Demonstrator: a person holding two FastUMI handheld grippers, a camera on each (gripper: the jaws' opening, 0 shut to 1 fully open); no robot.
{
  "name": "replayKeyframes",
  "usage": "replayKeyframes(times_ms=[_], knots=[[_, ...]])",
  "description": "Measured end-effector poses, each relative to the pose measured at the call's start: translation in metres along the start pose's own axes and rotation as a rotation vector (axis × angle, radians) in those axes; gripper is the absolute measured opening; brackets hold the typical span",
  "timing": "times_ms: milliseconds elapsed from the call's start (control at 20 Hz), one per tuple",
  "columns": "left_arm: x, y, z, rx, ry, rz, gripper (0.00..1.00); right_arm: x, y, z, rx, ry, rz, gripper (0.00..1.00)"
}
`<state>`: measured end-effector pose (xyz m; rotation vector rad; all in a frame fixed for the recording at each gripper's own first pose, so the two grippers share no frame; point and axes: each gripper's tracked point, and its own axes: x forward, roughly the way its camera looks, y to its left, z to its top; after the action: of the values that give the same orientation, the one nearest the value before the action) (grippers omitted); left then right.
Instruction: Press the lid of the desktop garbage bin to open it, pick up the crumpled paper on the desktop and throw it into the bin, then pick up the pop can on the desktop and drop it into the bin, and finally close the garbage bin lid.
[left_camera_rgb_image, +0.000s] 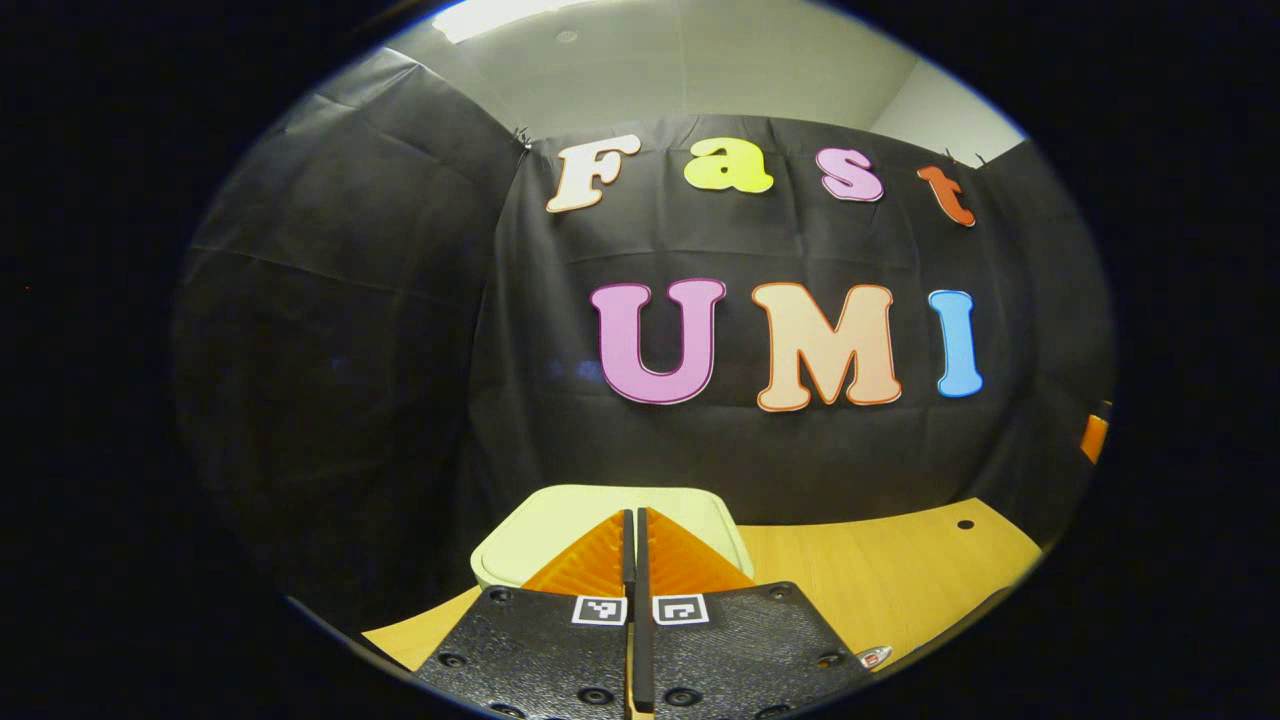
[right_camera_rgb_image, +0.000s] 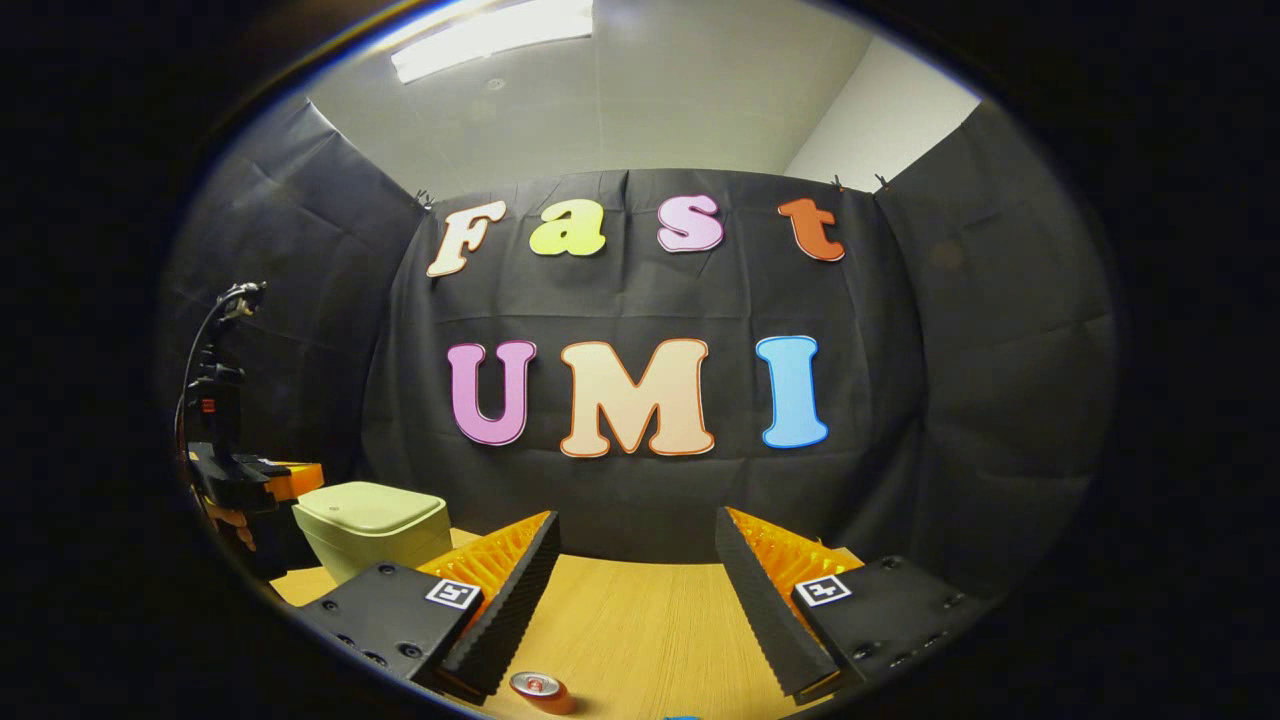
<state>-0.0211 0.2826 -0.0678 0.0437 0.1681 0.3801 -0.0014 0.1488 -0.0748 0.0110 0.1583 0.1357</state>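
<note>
Your left gripper (left_camera_rgb_image: 634, 530) has its two fingers pressed flat together, with nothing between them, and they point straight at the garbage bin (left_camera_rgb_image: 560, 520). That pale green bin sits directly ahead of the tips, its lid down and closed; whether the tips touch the lid cannot be told from the left gripper view. A little of the pop can (left_camera_rgb_image: 874, 656) peeks out low to the right of that gripper's body, lying on the wooden desktop (left_camera_rgb_image: 880, 570).

Your right gripper (right_camera_rgb_image: 636, 560) is spread wide, fingers well apart and holding nothing, with bare desktop (right_camera_rgb_image: 630, 620) between them. Below and just inside its left finger, very near the camera, the pop can (right_camera_rgb_image: 538, 686) shows its silver top and red side on the wood. Farther off to the left of this gripper stands the garbage bin (right_camera_rgb_image: 375, 525), lid shut, near the booth's cloth wall. Beside the bin on its far left you can see your other gripper (right_camera_rgb_image: 285, 478) with a hand (right_camera_rgb_image: 232, 522) under it and a cable (right_camera_rgb_image: 200, 340) arching up above it; its tip reaches over the bin's left edge.

A blue scrap shows at the bottom rim below the right gripper, too small to identify.
</note>
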Motion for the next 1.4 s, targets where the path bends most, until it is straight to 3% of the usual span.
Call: replayKeyframes(times_ms=[450, 750, 1100, 1150, 1200, 1250, 1400], knots=[[0.022, 0.011, -0.049, -0.038, 0.118, -0.050, 0.00, -0.003, 0.026, -0.009, -0.022, 0.028, -0.018, 0.98], [0.024, 0.011, -0.056, -0.046, 0.139, -0.073, 0.00, -0.005, 0.031, -0.012, -0.032, 0.033, -0.012, 0.98], [0.014, 0.003, -0.014, -0.018, -0.040, -0.054, 0.00, -0.002, 0.007, -0.002, -0.026, 0.028, 0.005, 0.98], [0.010, -0.003, -0.003, -0.008, -0.074, -0.067, 0.05, -0.003, 0.003, -0.002, -0.023, 0.028, 0.006, 0.98], [0.005, -0.010, 0.009, -0.003, -0.103, -0.077, 0.00, -0.004, -0.001, -0.001, -0.020, 0.028, 0.008, 0.98], [0.003, -0.015, 0.018, 0.000, -0.131, -0.085, 0.05, -0.004, -0.005, -0.001, -0.020, 0.028, 0.011, 0.98], [-0.011, -0.036, 0.031, -0.014, -0.146, -0.115, 0.37, -0.005, -0.016, -0.007, -0.022, 0.042, 0.023, 0.98]])
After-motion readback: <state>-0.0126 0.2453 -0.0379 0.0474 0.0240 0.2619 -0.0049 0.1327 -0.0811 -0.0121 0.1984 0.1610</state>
